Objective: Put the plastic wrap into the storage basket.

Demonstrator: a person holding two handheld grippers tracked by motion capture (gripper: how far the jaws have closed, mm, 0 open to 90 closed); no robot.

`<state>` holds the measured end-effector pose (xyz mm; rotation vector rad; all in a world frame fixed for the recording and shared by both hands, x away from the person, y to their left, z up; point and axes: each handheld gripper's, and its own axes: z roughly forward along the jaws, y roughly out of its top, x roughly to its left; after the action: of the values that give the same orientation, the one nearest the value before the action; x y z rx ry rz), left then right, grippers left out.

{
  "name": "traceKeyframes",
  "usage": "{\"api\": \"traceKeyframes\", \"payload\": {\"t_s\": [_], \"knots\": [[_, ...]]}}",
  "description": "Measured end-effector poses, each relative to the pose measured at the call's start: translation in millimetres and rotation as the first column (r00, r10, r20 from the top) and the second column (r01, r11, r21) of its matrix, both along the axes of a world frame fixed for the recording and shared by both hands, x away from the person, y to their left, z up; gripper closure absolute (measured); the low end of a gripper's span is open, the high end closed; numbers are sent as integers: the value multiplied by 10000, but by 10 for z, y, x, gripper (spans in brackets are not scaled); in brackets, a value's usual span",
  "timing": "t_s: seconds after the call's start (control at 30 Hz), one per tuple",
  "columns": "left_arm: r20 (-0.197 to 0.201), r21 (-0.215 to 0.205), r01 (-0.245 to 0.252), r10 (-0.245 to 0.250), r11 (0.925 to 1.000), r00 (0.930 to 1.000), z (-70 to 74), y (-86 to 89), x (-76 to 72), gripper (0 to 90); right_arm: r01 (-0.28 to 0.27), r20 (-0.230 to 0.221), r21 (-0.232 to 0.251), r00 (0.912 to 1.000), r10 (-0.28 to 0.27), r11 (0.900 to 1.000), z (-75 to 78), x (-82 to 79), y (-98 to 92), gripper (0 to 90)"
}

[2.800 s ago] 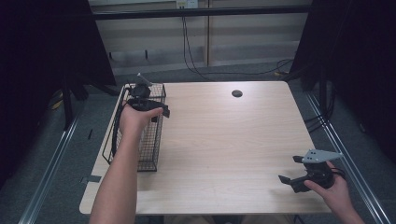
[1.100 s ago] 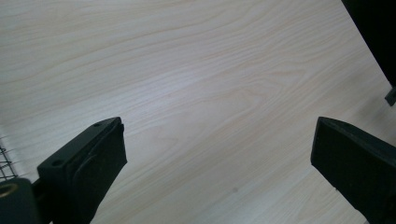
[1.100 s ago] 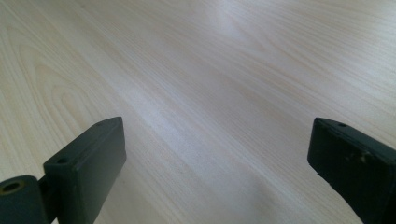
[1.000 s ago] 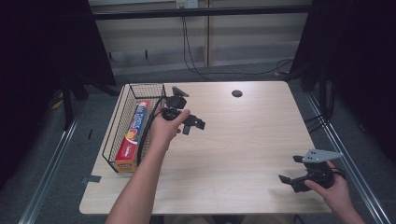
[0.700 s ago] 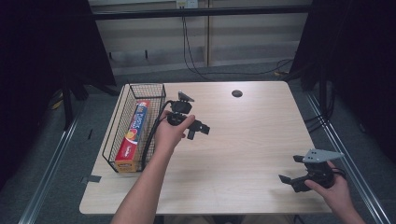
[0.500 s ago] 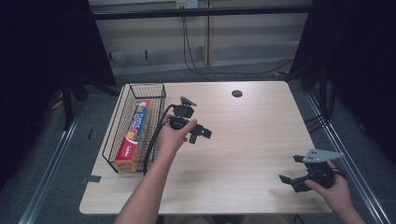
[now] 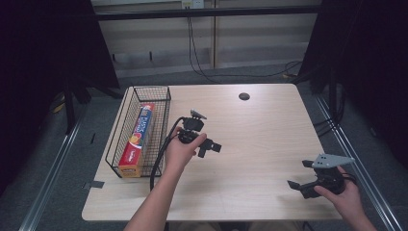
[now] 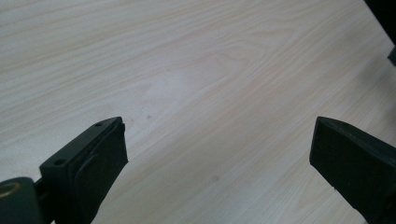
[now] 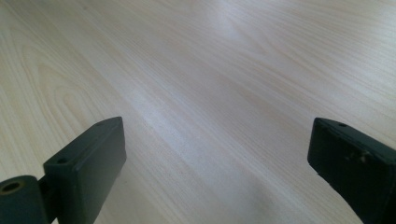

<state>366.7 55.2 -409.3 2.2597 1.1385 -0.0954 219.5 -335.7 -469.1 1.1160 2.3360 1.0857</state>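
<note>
In the high view the left gripper sits a little left of the frame's centre, gripped by the person's left hand, whose forearm rises from the bottom edge. Its own view shows the two black jaws spread wide at the lower left and lower right corners, with nothing between them but bare tabletop; it is released and holds nothing. A black cable loops from it down toward the table's near edge.

The right gripper lies at the lower right of the high view, held by the right hand close to the table's near right corner, with a grey three-cornered plate on top. Its view likewise shows the jaws far apart over bare wood, so it too is released and empty.

At the left of the high view stands a black wire basket, long and rectangular, made of a fine open mesh. Inside it lies a long, narrow cardboard box, orange-red at the ends with a blue band and printed lettering too small to read; it looks like a roll of kitchen wrap. The basket is just to the left of the left hand, not touching it.

The table is pale wood-grain laminate with rounded corners, smooth and slightly glossy, with a small dark round grommet near its far edge.
</note>
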Motion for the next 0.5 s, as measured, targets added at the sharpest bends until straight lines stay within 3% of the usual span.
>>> {"api": "traceKeyframes", "payload": {"t_s": [0.37, 0.47, 0.5], "knots": [[213, 166, 139, -142, 9998, 9997, -146, -4, -131, 41, 34, -26, -29, 10000, -34, 10000, 0, -2, 8, 45], [168, 114, 285, -287, 9995, 9994, -203, 7, -162, 40, 30, -19, -39, 10000, -31, 10000, -1, -2, 9, 45], [172, 31, 130, -131, 9999, 9998, -226, -1, -180, 40, 11, -18, -29, 10000, -11, 10000, -3, -1, 9, 45]]}}
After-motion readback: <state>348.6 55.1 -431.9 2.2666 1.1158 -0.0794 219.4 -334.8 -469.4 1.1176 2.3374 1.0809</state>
